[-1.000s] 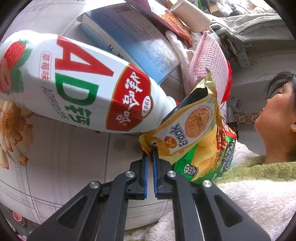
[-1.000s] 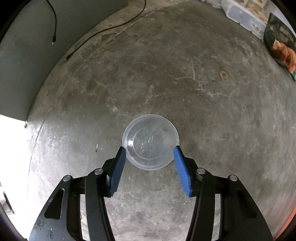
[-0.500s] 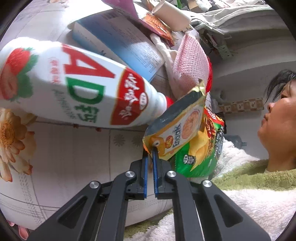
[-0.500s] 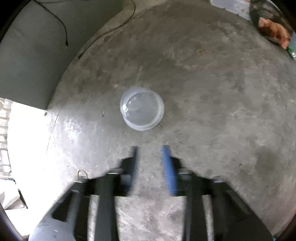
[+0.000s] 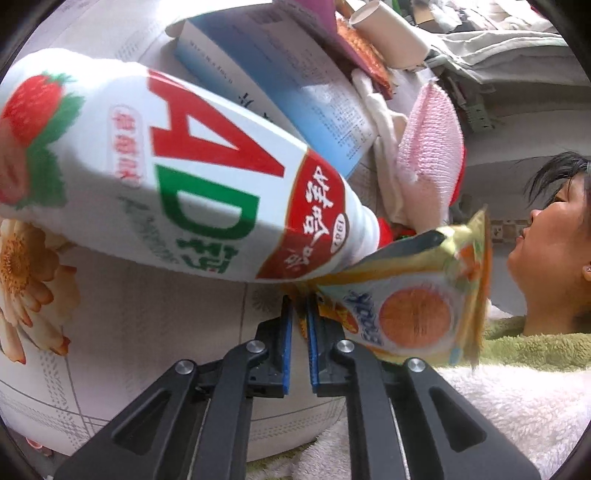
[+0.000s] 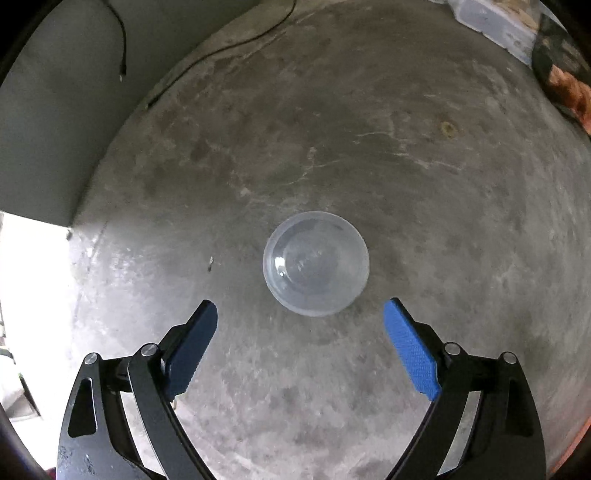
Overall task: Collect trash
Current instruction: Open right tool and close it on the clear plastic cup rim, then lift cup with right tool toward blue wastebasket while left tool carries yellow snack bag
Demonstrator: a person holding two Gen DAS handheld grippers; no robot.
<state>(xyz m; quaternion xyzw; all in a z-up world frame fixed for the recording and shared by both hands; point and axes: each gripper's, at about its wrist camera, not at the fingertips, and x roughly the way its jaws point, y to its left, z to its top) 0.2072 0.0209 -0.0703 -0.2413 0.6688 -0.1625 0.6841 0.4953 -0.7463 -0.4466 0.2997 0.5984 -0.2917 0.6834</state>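
**Trash collection: left gripper loaded, right gripper wide over a cup on the floor**

Left gripper [image 5: 300, 310] is clamped on a corner of a yellow snack wrapper [image 5: 413, 314], its blue pads [image 5: 286, 343] nearly together with only the foil between them. The wrapper hangs out to the right of the fingers, its orange biscuit print facing the camera. A white drink bottle [image 5: 177, 173] with a strawberry picture and red and green lettering lies across the view just above the fingers, its neck end at the wrapper; whether the two touch cannot be told. Below them is a floral tablecloth [image 5: 122, 332]. Toward the far edge of the table lie an open book [image 5: 295, 85], a pink knitted cloth [image 5: 430, 147] and a pale paper cup [image 5: 391, 26]. A person in a fleecy white and green garment [image 5: 517, 384] is at the right.

Right gripper [image 6: 300, 314] points down at a bare concrete floor [image 6: 406, 166]. Its jaws have just been opening and now stand wide, with nothing between the pads. A clear plastic cup [image 6: 316, 263] sits on the floor just beyond the fingertips, mouth up, untouched. A black cable [image 6: 229, 46] runs along the floor's far edge by the wall.
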